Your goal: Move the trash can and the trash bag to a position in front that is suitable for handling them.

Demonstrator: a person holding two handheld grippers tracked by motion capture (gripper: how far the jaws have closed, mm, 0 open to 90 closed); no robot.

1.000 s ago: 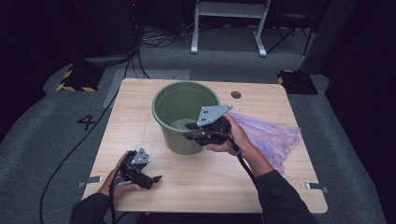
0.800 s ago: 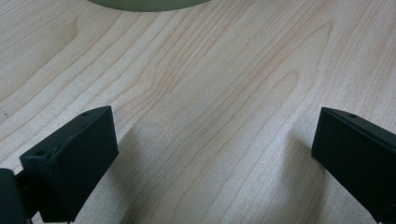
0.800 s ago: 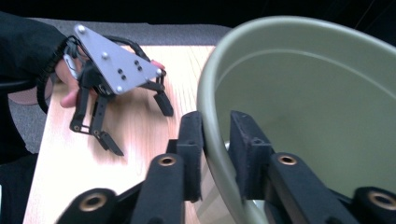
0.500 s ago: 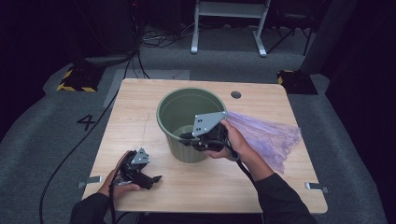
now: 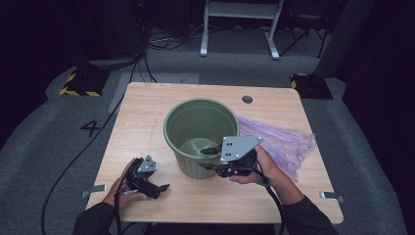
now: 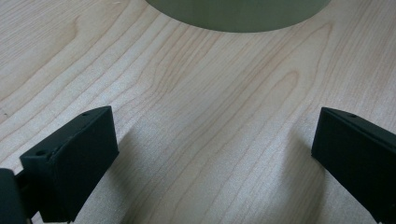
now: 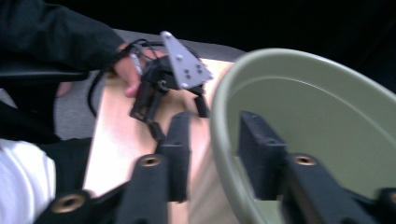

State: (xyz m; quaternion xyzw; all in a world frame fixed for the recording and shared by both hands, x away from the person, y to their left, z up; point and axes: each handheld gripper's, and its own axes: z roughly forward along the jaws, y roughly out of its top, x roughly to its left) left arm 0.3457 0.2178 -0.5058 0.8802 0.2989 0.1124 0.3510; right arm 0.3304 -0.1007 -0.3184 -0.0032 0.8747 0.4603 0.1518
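On the left, the left gripper (image 5: 159, 187) rests low on the wooden table (image 5: 147, 112) near its front edge, held in the person's left hand (image 5: 128, 182); its jaws stand wide apart with nothing between them, only bare wood grain, and the foot of the green bucket (image 6: 238, 14) lies a little way ahead of them. The green bucket (image 5: 201, 134) stands upright around the middle of the table, empty as far as I can see. At its near rim sits the right gripper (image 5: 208, 157), held in the right hand (image 5: 257, 169), with the rim wall between its jaws: one jaw outside the bucket, one inside. Those jaws have just been opening, and a gap shows on each side of the wall, so they straddle it without pinching. Further right, a crumpled purple plastic bag (image 5: 284, 142) lies flat on the table just beside the bucket.
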